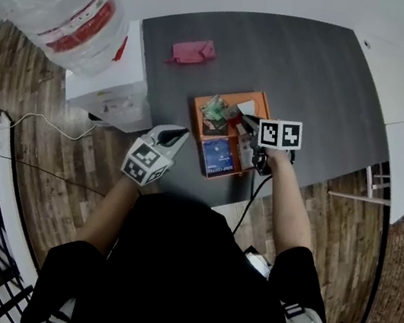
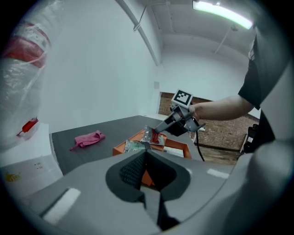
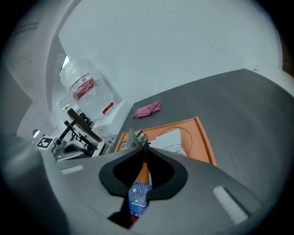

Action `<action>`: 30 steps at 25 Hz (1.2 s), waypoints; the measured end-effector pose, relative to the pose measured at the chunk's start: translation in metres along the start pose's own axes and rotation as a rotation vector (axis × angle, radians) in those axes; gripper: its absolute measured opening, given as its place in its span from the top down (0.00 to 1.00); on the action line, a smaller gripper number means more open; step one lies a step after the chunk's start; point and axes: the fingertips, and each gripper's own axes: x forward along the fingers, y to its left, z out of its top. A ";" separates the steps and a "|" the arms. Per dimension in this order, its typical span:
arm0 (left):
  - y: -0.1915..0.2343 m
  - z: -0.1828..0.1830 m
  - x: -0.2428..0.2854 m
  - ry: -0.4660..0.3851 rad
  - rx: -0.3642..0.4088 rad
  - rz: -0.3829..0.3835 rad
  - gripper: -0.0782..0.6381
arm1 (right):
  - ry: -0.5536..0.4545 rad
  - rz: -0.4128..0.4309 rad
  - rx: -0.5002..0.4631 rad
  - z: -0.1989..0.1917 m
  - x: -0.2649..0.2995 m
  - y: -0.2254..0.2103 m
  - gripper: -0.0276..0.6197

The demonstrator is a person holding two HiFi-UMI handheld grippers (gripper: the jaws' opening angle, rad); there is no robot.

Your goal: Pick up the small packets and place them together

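Note:
An orange tray (image 1: pixel 260 97) lies on the dark grey table (image 1: pixel 317 77). In it are green small packets (image 1: pixel 214 109), a white sheet (image 1: pixel 247 107) and a blue packet (image 1: pixel 217 153). My right gripper (image 1: pixel 241 122) hangs over the tray, shut on a small silvery packet with red print (image 2: pixel 150 136), which sticks out past its tips (image 3: pixel 133 137). My left gripper (image 1: pixel 184 132) rests just left of the tray, shut with nothing in it (image 2: pixel 146 153).
A pink cloth (image 1: pixel 190 52) lies on the table beyond the tray. A white water dispenser (image 1: pixel 114 87) with a large clear bottle (image 1: pixel 64 1) stands against the table's left edge. Wooden floor surrounds the table.

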 end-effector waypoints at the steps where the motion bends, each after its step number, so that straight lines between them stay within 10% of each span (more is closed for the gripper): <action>1: 0.001 0.000 -0.001 0.001 -0.002 0.003 0.89 | 0.003 -0.010 0.007 -0.001 0.003 -0.002 0.91; 19: 0.000 0.002 0.001 0.001 -0.012 0.008 0.89 | -0.122 -0.076 -0.107 0.016 -0.005 -0.005 0.83; 30: -0.032 0.031 -0.035 -0.165 -0.019 0.071 0.89 | -0.350 -0.012 -0.221 0.002 -0.068 0.046 0.95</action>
